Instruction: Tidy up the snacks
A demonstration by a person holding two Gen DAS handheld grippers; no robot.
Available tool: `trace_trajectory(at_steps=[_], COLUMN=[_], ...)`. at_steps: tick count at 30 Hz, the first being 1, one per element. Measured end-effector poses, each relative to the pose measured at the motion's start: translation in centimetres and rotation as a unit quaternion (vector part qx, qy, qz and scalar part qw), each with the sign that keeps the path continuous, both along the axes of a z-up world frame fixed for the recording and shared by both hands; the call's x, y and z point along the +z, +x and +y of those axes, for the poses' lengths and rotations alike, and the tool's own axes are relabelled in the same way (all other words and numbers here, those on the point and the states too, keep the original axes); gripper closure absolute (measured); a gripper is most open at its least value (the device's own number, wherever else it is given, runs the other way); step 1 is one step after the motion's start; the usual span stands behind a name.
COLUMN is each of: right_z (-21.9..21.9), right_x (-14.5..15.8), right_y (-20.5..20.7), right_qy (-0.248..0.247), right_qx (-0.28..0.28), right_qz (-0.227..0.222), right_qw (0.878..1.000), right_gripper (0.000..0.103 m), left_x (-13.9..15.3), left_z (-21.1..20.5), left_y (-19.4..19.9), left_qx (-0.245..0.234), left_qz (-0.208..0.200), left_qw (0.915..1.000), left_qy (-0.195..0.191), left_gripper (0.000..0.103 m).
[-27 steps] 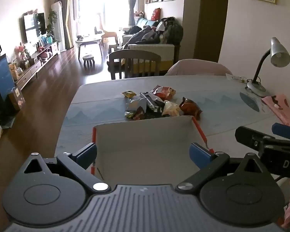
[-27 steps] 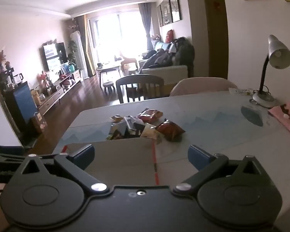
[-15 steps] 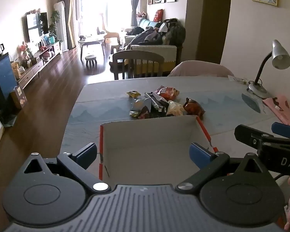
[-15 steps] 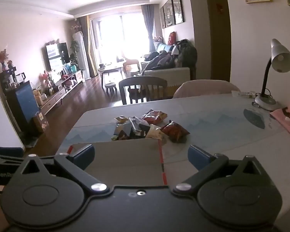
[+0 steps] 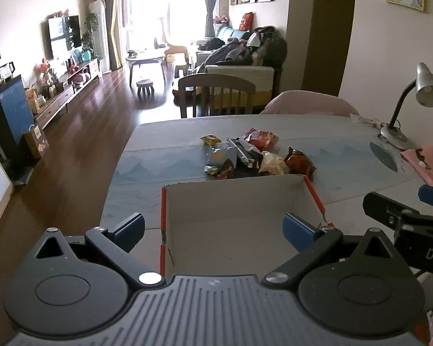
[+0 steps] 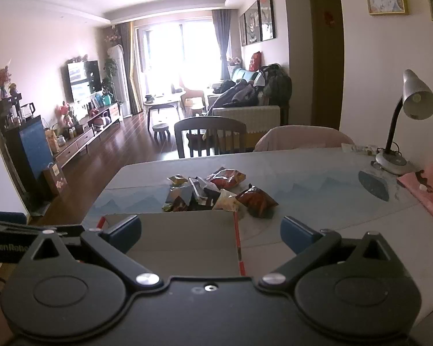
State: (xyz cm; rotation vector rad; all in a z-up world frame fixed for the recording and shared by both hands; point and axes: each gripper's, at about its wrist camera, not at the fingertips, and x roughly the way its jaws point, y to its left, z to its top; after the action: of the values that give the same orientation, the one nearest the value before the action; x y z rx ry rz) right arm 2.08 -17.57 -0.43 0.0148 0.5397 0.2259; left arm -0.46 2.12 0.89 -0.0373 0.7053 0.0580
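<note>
A pile of snack packets [image 5: 251, 155] [image 6: 213, 190] lies mid-table, just beyond a shallow cardboard box [image 5: 233, 216] [image 6: 184, 242] with red edges, which looks bare inside. A dark red packet [image 5: 299, 163] [image 6: 257, 200] sits at the pile's right end. My left gripper [image 5: 215, 226] hangs open over the box's near part with nothing between its fingers. My right gripper [image 6: 210, 229] is open too, above the box's right rim, and holds nothing. Its black frame [image 5: 401, 216] shows at the right edge of the left wrist view.
A desk lamp [image 5: 401, 109] [image 6: 401, 127] and a pink cloth [image 5: 427, 161] [image 6: 427, 190] occupy the table's right side. Two chairs [image 5: 216, 95] [image 6: 300, 138] stand at the far edge. The table's left edge drops to a wooden floor [image 5: 72, 144].
Both grippers have drawn back and tipped up a little, so the box and the snack pile sit lower and farther right in view. Both stay open. Nothing on the table moved.
</note>
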Motion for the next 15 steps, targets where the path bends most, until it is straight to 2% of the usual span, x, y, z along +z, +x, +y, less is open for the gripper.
trace_trajectory(at_steps=[15], right_z=[0.25], right_x=[0.44], right_y=[0.3], right_qy=[-0.009], right_qx=[-0.007], right_qz=[0.015], right_qw=[1.0], right_gripper=[0.0], left_x=[-0.3], left_z=[0.04], left_y=[0.01], left_qx=[0.005], left_qz=[0.015], left_qw=[0.9998], left_qy=[-0.012], left_gripper=[0.001])
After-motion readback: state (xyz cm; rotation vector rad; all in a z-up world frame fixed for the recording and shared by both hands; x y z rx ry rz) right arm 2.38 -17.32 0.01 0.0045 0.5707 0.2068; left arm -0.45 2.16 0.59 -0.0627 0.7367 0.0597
